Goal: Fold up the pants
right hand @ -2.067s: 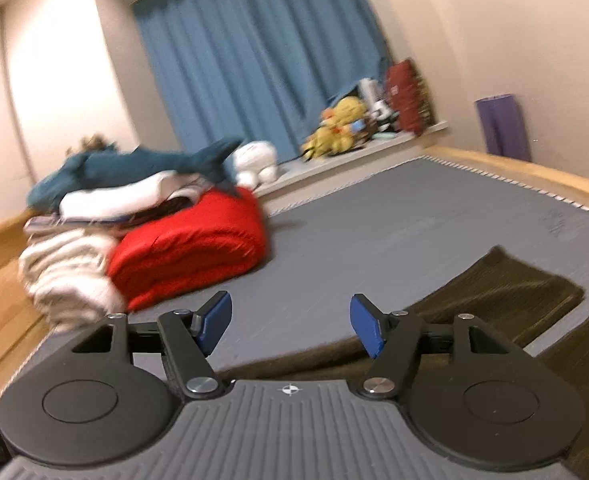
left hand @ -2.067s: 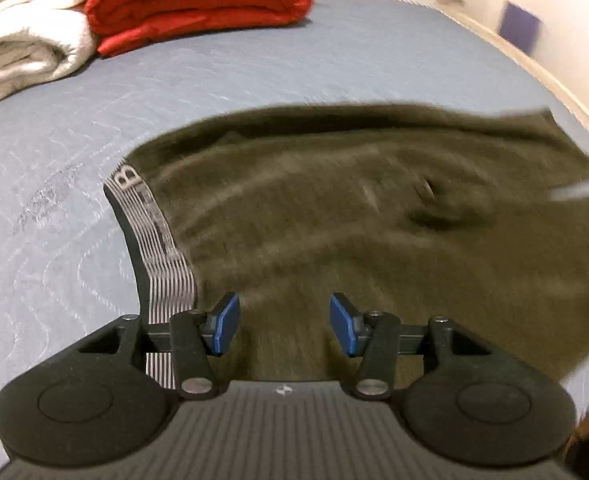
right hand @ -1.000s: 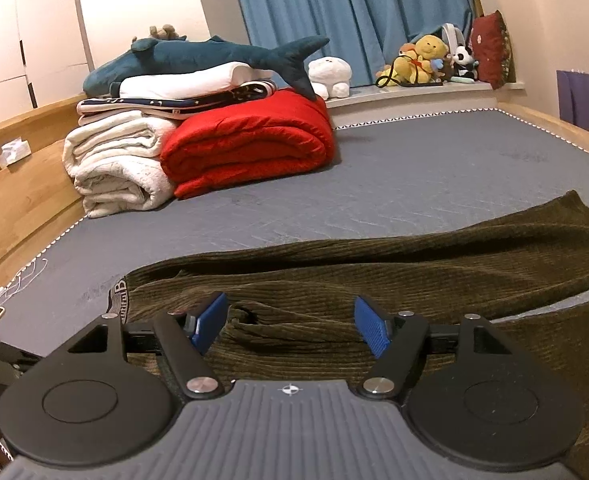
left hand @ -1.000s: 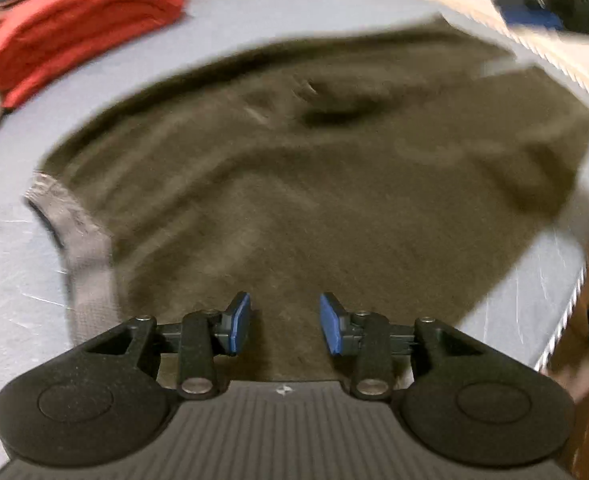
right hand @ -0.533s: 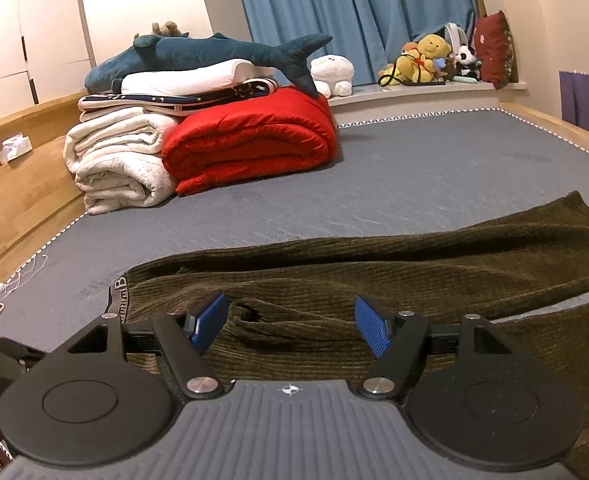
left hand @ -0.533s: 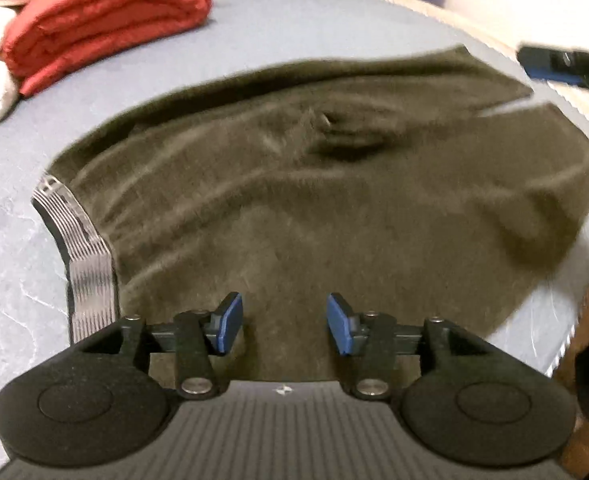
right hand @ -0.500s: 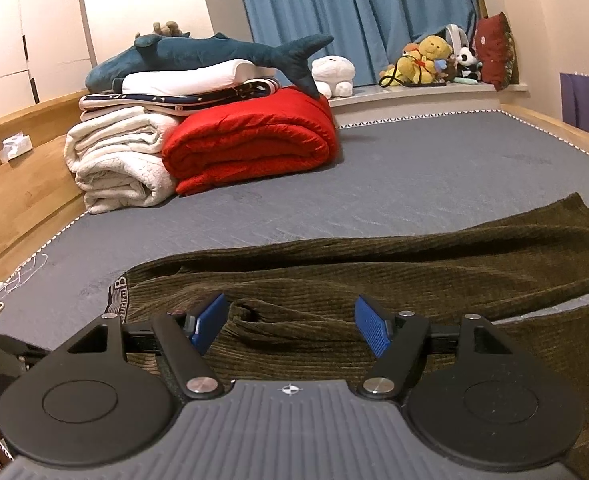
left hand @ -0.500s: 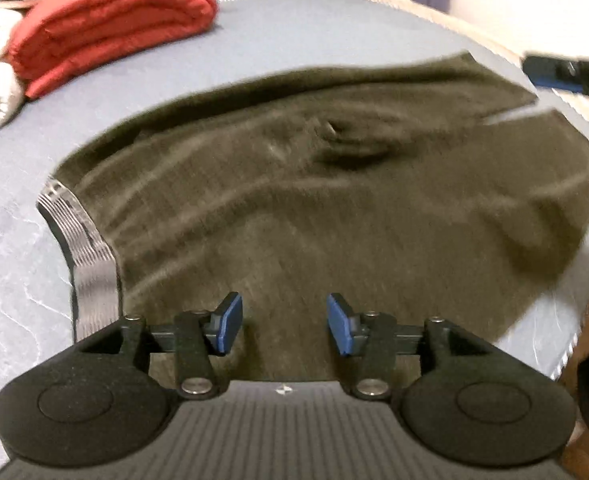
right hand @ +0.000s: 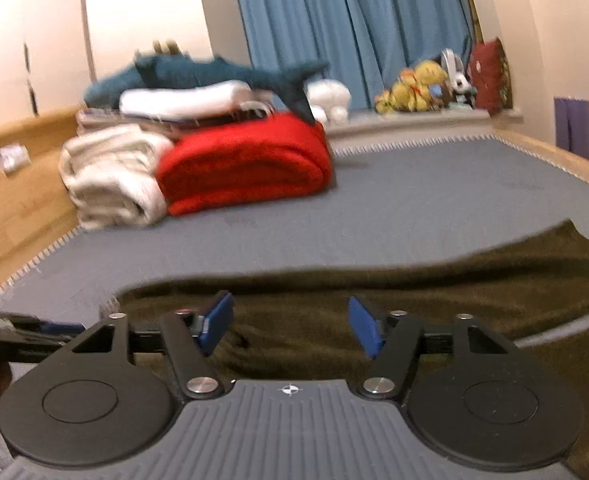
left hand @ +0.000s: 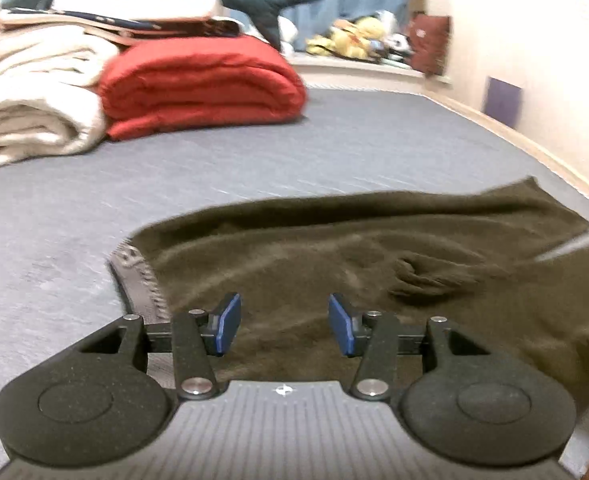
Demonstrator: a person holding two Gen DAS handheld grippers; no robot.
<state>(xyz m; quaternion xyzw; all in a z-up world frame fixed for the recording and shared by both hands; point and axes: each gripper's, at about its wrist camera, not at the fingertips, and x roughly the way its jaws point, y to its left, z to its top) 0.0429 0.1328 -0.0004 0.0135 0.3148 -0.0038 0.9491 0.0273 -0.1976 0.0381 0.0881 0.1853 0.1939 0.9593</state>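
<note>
The pants [left hand: 374, 272], dark olive corduroy, are lying spread on the grey bed [left hand: 254, 152], waistband [left hand: 138, 280] at about nine o'clock of the cloth and the legs running off toward three o'clock. A small pucker is sitting mid-fabric, though blur is making it hard to read. The left gripper [left hand: 284, 330] is hovering over the near edge, jaws released and empty. The right gripper [right hand: 290, 326] is hovering likewise, its jaws closing with no cloth pinched between them. The fold is looking barely begun; next, each gripper probably needs to descend and pinch an edge. Folded bedding [left hand: 198, 80] is lying at eleven o'clock.
</note>
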